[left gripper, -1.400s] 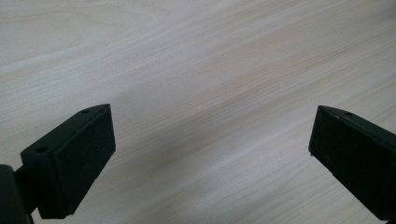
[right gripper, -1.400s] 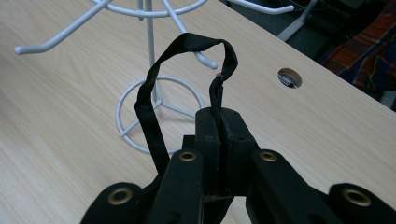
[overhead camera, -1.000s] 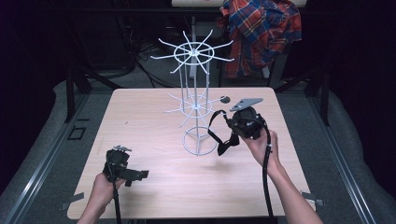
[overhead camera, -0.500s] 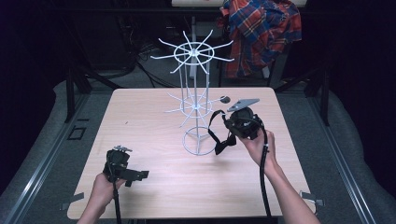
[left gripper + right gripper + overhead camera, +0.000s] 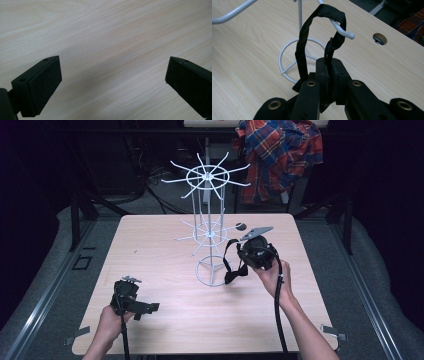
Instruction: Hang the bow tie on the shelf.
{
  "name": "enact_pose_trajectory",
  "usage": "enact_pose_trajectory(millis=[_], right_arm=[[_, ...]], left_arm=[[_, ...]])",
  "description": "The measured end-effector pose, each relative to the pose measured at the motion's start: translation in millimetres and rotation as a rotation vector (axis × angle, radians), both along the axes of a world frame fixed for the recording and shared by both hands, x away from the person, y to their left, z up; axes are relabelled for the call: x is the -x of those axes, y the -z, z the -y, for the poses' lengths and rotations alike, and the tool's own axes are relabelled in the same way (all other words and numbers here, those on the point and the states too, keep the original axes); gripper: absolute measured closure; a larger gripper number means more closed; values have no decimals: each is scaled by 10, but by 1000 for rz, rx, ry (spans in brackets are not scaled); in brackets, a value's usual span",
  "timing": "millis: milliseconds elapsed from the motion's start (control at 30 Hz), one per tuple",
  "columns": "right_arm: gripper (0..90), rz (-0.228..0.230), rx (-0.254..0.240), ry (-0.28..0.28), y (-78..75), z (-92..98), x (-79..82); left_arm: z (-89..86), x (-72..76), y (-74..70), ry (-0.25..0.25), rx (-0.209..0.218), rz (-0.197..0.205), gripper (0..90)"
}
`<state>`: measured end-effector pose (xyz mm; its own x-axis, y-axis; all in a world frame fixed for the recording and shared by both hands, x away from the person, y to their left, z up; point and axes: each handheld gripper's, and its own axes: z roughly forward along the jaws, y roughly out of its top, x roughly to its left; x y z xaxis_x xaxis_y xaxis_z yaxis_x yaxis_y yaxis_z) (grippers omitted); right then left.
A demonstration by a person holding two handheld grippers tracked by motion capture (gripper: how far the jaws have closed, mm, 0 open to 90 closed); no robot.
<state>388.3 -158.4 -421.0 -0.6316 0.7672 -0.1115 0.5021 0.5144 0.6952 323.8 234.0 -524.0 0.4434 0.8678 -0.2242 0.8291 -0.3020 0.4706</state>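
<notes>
So from up top I've got a light wooden table [image 5: 165, 245] with a white wire display rack [image 5: 210, 227] standing near the middle, two tiers of spoke arms and a ring base sitting on the tabletop. My right gripper [image 5: 258, 253] is up just to the right of the rack, held in my right hand [image 5: 272, 276], with its cable trailing back along my forearm. A black strap [image 5: 231, 262] hangs off it toward the rack's base.

In the right gripper view the jaws are pinched together on that black strap [image 5: 329, 53], no gap between them that I can see. The strap loops up and over the tip of one of the rack's lower arms [image 5: 340, 30], so it's touching the wire there, right near the rounded end. Below it I can see the ring base [image 5: 287, 61] on the wood, and a round cable hole [image 5: 380, 38] in the tabletop off to the right.

My left gripper [image 5: 131, 297] is way over at the near-left corner of the table, well apart from the rack, in my left hand [image 5: 110, 317]. In the left gripper view the two black pads [image 5: 41, 85] are spread wide with nothing but bare wood grain between them.

Behind the table there's a plaid shirt [image 5: 280, 155] draped over something dark.
</notes>
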Motion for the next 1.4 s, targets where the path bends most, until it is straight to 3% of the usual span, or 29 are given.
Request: enact_pose_trajectory(millis=[200, 467, 733, 1067, 1400], right_arm=[[842, -12, 3, -7, 18, -1, -18], [773, -21, 0, -12, 10, 0, -7], [580, -26, 5, -28, -22, 26, 45], [393, -42, -4, -14, -60, 124, 97], [219, -58, 18, -25, -100, 266, 243]], left_arm=[[2, -1, 3, 1, 2, -4, 6], [4, -1, 7, 7, 1, -6, 6], [5, -1, 6, 9, 1, -7, 6], [5, -1, 7, 8, 1, -7, 6], [7, 0, 7, 8, -1, -6, 6]])
